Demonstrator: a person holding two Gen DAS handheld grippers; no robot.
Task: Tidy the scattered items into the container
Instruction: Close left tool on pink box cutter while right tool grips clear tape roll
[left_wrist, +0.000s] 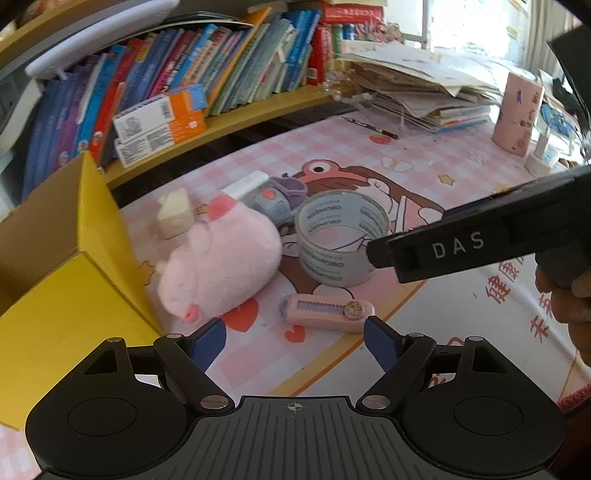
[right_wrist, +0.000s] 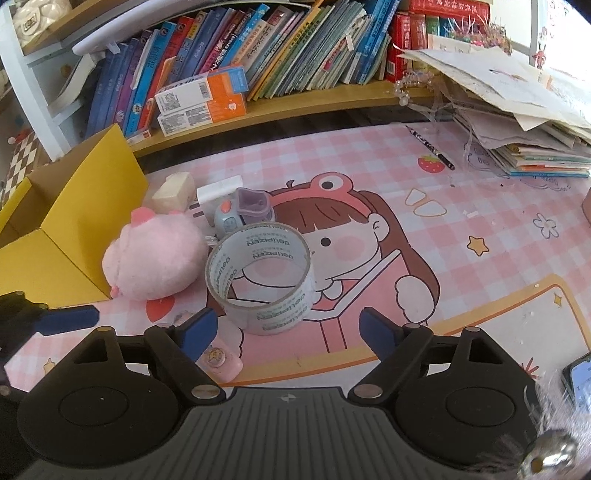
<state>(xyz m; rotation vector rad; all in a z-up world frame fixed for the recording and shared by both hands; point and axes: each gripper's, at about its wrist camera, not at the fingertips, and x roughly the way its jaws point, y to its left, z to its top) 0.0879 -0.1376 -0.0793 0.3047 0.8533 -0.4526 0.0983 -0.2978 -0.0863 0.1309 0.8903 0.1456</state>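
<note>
Left wrist view: left tool (left_wrist: 295, 341) wide apart, holding nothing, hovering over a pink utility knife (left_wrist: 327, 312) on the tabletop (left_wrist: 461, 317), with a yellow box (left_wrist: 55, 295) at left, flaps open, inside mostly hidden so contents cannot be told. Pink plush toy (left_wrist: 221, 266) lies just beside the box wall, touching a clear tape roll (left_wrist: 341, 238); a cream eraser (left_wrist: 175, 218) and small grey-purple toy (left_wrist: 275, 201) sit behind. Right wrist view: right tool (right_wrist: 288, 332) wide apart, empty, just in front of the tape roll.
</note>
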